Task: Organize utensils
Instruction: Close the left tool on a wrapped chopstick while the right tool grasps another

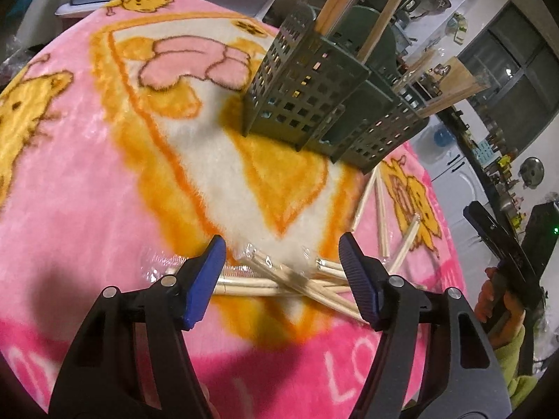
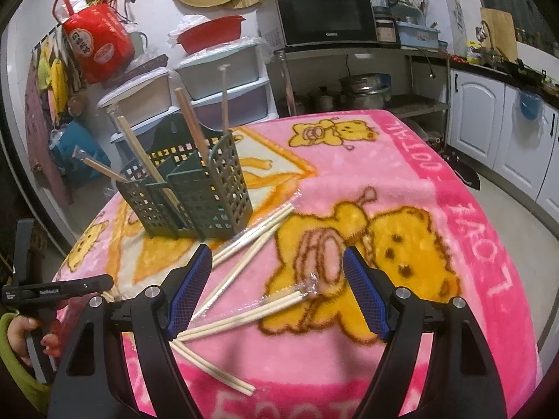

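A dark green slotted utensil holder (image 1: 314,104) stands on the pink bear blanket (image 1: 87,192), with several wrapped chopstick pairs upright in it (image 2: 190,122). My left gripper (image 1: 281,255) is open, just above a heap of wrapped chopsticks (image 1: 297,279) lying between its blue fingers. My right gripper (image 2: 277,269) is open and empty over the blanket (image 2: 436,181), with a wrapped pair (image 2: 265,305) lying between its fingers. More pairs (image 2: 251,237) lie in front of the holder (image 2: 202,192).
Loose chopsticks (image 1: 380,216) lie right of the holder. The other hand-held gripper shows at the right edge of the left view (image 1: 506,255). Storage drawers (image 2: 223,76), a microwave (image 2: 325,15) and white cabinets (image 2: 482,118) stand beyond the table.
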A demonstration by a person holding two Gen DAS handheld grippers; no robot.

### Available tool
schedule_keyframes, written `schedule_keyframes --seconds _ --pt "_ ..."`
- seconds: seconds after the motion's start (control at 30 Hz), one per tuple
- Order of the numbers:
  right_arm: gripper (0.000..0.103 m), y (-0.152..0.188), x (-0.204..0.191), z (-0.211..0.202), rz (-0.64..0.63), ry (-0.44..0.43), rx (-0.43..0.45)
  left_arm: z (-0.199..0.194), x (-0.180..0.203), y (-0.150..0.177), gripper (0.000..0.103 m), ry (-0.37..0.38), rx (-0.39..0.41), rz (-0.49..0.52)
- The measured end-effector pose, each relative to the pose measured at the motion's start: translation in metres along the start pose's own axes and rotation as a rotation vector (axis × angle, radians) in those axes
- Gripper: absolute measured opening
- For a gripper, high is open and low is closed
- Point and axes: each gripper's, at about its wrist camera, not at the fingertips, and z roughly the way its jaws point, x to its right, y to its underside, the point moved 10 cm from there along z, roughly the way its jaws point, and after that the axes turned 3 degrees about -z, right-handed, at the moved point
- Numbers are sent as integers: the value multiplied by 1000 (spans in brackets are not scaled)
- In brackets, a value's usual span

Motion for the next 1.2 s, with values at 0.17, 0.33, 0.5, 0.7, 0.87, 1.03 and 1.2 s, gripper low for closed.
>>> schedule_keyframes --seconds 0.17,0.33,0.5,0.7,0.87,1.03,1.2 --pt "75 11 7 8 25 -10 -42 11 -2 -2 57 -19 -14 4" --pt "75 24 13 22 66 -33 -99 15 -2 -7 37 -30 -7 12" --pt "74 35 16 37 119 -63 -149 18 -4 -9 16 -35 -3 10" --pt "59 41 19 56 198 -111 -201 23 -1 -10 7 -10 -2 14" --pt "47 47 23 68 269 -133 -235 20 5 -14 6 9 15 25" --pt "18 47 27 70 297 -144 -233 13 7 -20 5 25 37 23" --pt "5 42 22 68 285 -155 -205 4 9 -27 5 35 63 25"
